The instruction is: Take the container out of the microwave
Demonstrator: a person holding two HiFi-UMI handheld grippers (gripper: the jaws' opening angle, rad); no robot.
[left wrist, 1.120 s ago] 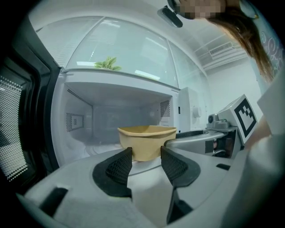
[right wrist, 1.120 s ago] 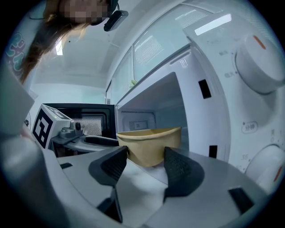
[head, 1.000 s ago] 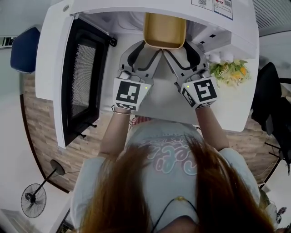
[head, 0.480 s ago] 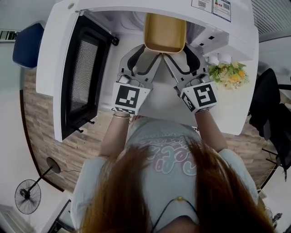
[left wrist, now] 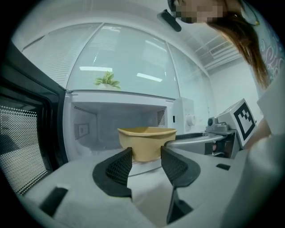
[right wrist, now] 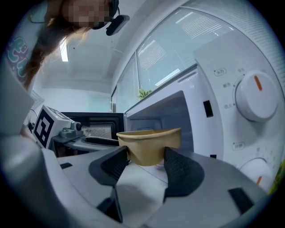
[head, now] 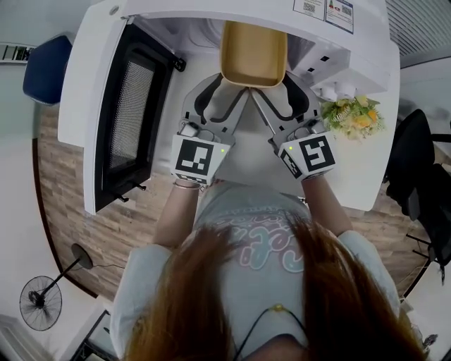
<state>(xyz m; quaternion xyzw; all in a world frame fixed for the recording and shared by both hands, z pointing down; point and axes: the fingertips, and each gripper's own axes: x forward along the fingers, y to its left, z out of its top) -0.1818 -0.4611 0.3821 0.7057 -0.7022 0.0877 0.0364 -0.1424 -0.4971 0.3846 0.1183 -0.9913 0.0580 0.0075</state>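
Yellow container (head: 254,53) at mouth of microwave (right wrist: 222,89); door (head: 123,116) swung wide to left, leaving exit path free; left tool (left wrist: 146,156) clenched across container's near-left corner, right tool (right wrist: 144,156) clenched across near-right corner; paired corner hold likely keeps container level and steady; both tools near level, suiting straight pull toward person; container looks empty, inside plain.

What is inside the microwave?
A tan container, gripped by the left gripper and right gripper, above a glass turntable. From above, the microwave top covers the container's far end and the cavity.
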